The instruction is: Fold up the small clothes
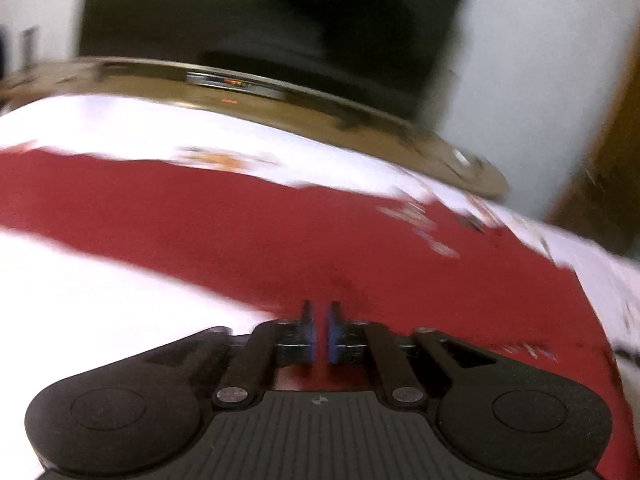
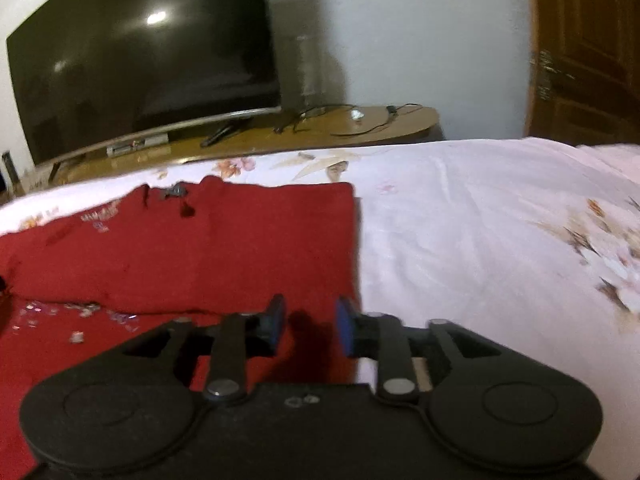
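One view only: television behind red garment.

One red garment lies on one bed with a white floral sheet. Two grippers show, one per view, the left gripper and the right gripper, each with two blue-padded fingers. Behind stand one dark television, one wooden counter and one wooden door.
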`<state>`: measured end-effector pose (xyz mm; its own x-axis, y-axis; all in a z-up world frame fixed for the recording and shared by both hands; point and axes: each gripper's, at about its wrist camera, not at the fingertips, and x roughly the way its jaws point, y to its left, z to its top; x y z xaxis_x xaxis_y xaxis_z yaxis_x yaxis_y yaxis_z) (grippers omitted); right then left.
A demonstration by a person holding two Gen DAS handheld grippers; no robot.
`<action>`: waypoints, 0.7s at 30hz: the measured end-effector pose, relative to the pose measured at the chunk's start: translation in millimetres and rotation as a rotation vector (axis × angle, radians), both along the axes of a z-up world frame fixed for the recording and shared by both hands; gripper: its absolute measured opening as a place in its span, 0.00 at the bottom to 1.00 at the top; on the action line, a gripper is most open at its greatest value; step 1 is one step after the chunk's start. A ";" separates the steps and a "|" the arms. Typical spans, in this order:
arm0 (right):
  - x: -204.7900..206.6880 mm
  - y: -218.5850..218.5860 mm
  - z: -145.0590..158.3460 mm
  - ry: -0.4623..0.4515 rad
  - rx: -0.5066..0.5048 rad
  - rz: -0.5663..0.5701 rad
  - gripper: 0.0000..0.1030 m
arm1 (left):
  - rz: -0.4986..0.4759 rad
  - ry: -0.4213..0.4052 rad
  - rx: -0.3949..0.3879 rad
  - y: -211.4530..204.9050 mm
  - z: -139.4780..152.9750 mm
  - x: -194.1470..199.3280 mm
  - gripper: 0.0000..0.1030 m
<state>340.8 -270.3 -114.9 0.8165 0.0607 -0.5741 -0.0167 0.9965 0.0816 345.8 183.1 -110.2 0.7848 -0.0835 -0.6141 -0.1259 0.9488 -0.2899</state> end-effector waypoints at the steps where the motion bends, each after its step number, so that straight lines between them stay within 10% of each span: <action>1: -10.4 -4.9 1.6 0.001 0.012 -0.014 0.34 | 0.058 -0.016 -0.018 20.3 0.7 -10.3 0.84; 2: -18.2 -7.7 2.4 0.005 0.024 -0.027 0.34 | 0.131 -0.050 -0.029 43.4 0.6 -23.0 0.96; 6: -46.5 -18.2 -1.2 0.047 0.056 -0.102 0.34 | 0.359 -0.075 -0.220 146.8 -5.9 -48.8 0.96; 10: -66.9 -21.4 -3.8 0.071 0.111 -0.181 0.36 | 0.501 -0.074 -0.396 226.7 -26.4 -51.6 0.74; 14: -73.7 -5.2 0.9 0.070 0.128 -0.196 0.36 | 0.498 -0.097 -0.607 274.4 -46.2 -38.2 0.68; 21: -76.1 31.7 22.6 0.031 0.099 -0.154 0.36 | 0.446 -0.079 -0.637 301.3 -53.2 -3.1 0.68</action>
